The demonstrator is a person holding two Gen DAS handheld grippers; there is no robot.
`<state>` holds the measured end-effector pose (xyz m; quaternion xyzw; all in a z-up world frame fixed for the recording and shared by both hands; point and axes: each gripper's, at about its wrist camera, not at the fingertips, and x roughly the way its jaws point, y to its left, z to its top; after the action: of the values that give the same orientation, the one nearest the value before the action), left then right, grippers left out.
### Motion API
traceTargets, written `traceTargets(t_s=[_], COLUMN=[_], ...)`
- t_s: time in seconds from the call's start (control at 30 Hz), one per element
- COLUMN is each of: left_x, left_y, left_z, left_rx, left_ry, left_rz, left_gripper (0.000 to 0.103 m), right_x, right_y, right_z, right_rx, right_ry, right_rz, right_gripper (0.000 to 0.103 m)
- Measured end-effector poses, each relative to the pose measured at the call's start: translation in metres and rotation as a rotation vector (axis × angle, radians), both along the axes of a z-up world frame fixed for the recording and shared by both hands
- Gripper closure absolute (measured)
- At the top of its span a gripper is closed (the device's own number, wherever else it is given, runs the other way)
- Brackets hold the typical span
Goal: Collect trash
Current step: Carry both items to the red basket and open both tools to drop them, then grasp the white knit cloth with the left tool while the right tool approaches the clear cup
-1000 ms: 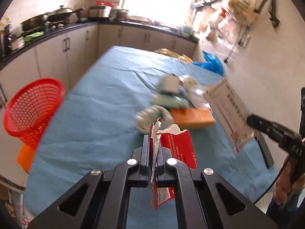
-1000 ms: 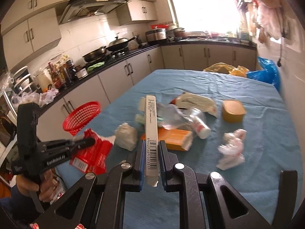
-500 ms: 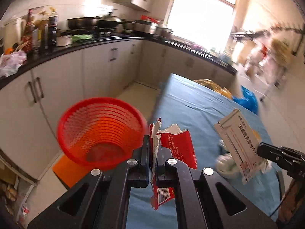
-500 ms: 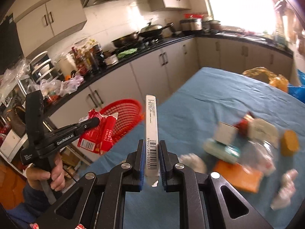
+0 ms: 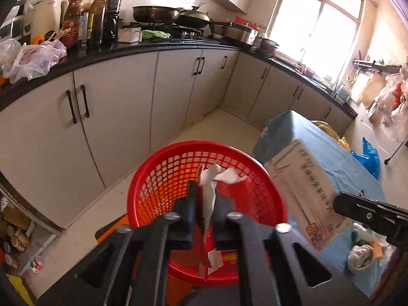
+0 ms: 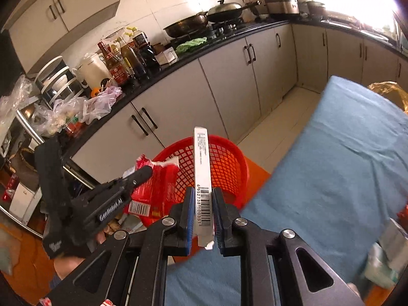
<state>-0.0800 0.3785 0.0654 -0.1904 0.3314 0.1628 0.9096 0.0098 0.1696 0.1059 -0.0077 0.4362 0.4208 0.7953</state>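
Both hand-held grippers have swung away from the blue-covered surface (image 6: 344, 178) to the red mesh basket (image 5: 158, 178). The left hand-held gripper (image 5: 205, 199) now sits over the basket; its jaws have just been opening, loosening around the red torn wrapper (image 5: 210, 199). The right hand-held gripper (image 6: 202, 204), clamping the flat white box (image 6: 202, 168), now reaches the basket rim.

Along the black countertop (image 5: 158, 47) I saw dark sauce bottles (image 5: 98, 16) beside a white kettle (image 5: 47, 16), crumpled plastic bags (image 5: 33, 57) near them, and two woks (image 6: 204, 20) on the stove. White cabinets (image 5: 122, 102) ran beneath. A blue cloth covered the table (image 6: 344, 158).
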Motion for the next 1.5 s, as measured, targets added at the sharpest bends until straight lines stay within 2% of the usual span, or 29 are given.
traceTargets(t_s=[0.03, 0.1, 0.23, 0.3, 0.33, 0.37, 0.43, 0.67, 0.77, 0.87, 1.0, 1.07, 1.17, 1.3, 1.5], left_x=[-0.001, -0.006, -0.017, -0.024, -0.027, -0.029, -0.031, -0.032, -0.029, -0.022, -0.009, -0.004, 0.010, 0.028, 0.038], left_y=[0.001, 0.001, -0.012, -0.027, -0.034, -0.044, -0.065, -0.140, -0.166, -0.192, -0.219, -0.236, -0.260, -0.281, -0.294], left_z=[-0.001, 0.002, 0.009, 0.013, 0.015, 0.017, 0.018, 0.018, 0.014, 0.010, 0.006, 0.002, -0.009, -0.027, -0.036], left_rx=[0.001, 0.008, 0.016, 0.016, 0.019, 0.023, 0.032, 0.041, 0.041, 0.025, -0.025, -0.034, -0.019, -0.002, 0.010], left_ry=[-0.001, -0.025, -0.052, -0.071, -0.080, -0.087, -0.090, -0.076, -0.062, -0.044, -0.020, -0.005, 0.037, 0.103, 0.085], left_rz=[0.005, 0.014, -0.015, -0.038, -0.049, -0.065, -0.111, -0.272, -0.323, -0.379, -0.456, -0.504, -0.539, -0.555, -0.543], left_gripper=[0.062, 0.050, 0.049, 0.042, 0.040, 0.039, 0.039, 0.036, 0.034, 0.031, 0.019, 0.012, 0.011, 0.011, 0.011], right_x=[0.001, 0.000, -0.012, -0.022, -0.027, -0.033, -0.042, -0.059, -0.060, -0.057, -0.047, -0.042, -0.036, -0.028, -0.022], right_y=[-0.001, -0.009, -0.043, -0.066, -0.077, -0.090, -0.111, -0.200, -0.244, -0.286, -0.328, -0.344, -0.357, -0.362, -0.363], right_z=[-0.001, 0.001, 0.010, 0.014, 0.016, 0.017, 0.018, 0.018, 0.019, 0.017, 0.009, 0.003, -0.005, -0.014, -0.025], right_rx=[-0.001, 0.007, 0.007, 0.012, 0.020, 0.028, 0.029, 0.066, 0.086, 0.115, 0.124, 0.156, 0.168, 0.189, 0.193], right_ry=[-0.004, -0.003, -0.053, -0.079, -0.088, -0.102, -0.119, -0.134, -0.144, -0.148, -0.152, -0.134, -0.120, -0.090, -0.066], right_rz=[-0.013, -0.017, -0.044, -0.068, -0.077, -0.090, -0.107, -0.212, -0.311, -0.409, -0.525, -0.556, -0.584, -0.594, -0.585], right_gripper=[0.083, 0.083, 0.083, 0.074, 0.066, 0.061, 0.060, 0.060, 0.060, 0.059, 0.058, 0.056, 0.049, 0.049, 0.049])
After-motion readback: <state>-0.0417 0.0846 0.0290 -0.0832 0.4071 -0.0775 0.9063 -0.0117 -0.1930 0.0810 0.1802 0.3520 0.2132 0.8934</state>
